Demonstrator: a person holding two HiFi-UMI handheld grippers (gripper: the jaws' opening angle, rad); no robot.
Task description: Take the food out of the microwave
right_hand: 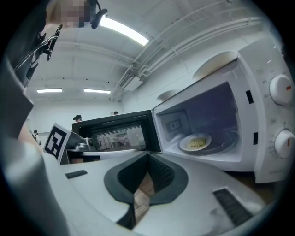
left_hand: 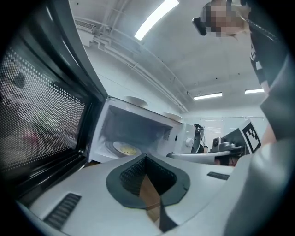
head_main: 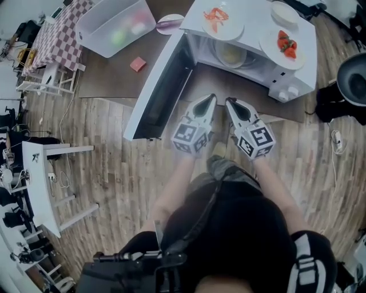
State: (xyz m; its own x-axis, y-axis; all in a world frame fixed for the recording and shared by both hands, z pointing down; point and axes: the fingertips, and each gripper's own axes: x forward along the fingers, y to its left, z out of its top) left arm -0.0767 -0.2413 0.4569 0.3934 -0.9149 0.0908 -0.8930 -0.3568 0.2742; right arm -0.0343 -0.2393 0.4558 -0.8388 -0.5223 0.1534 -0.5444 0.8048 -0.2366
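A white microwave (head_main: 286,71) stands with its black door (head_main: 157,94) swung wide open to the left. Inside it a white plate of pale yellow food (head_main: 231,54) rests on the turntable; the same plate (left_hand: 125,148) shows in the left gripper view, and in the right gripper view the plate (right_hand: 197,142) lies right of centre. My left gripper (head_main: 209,98) and right gripper (head_main: 231,102) hang side by side just before the opening, apart from the plate. Both are shut with nothing held. The left gripper's jaws (left_hand: 150,184) and the right gripper's jaws (right_hand: 145,184) point at the cavity.
On the microwave's top stand a plate of orange-red food (head_main: 220,20), a plate of strawberries (head_main: 284,46) and an empty bowl (head_main: 284,11). A clear plastic bin (head_main: 117,26), a small dish (head_main: 170,23) and a pink block (head_main: 138,64) lie left of the door. A white bench (head_main: 40,183) stands on the wooden floor.
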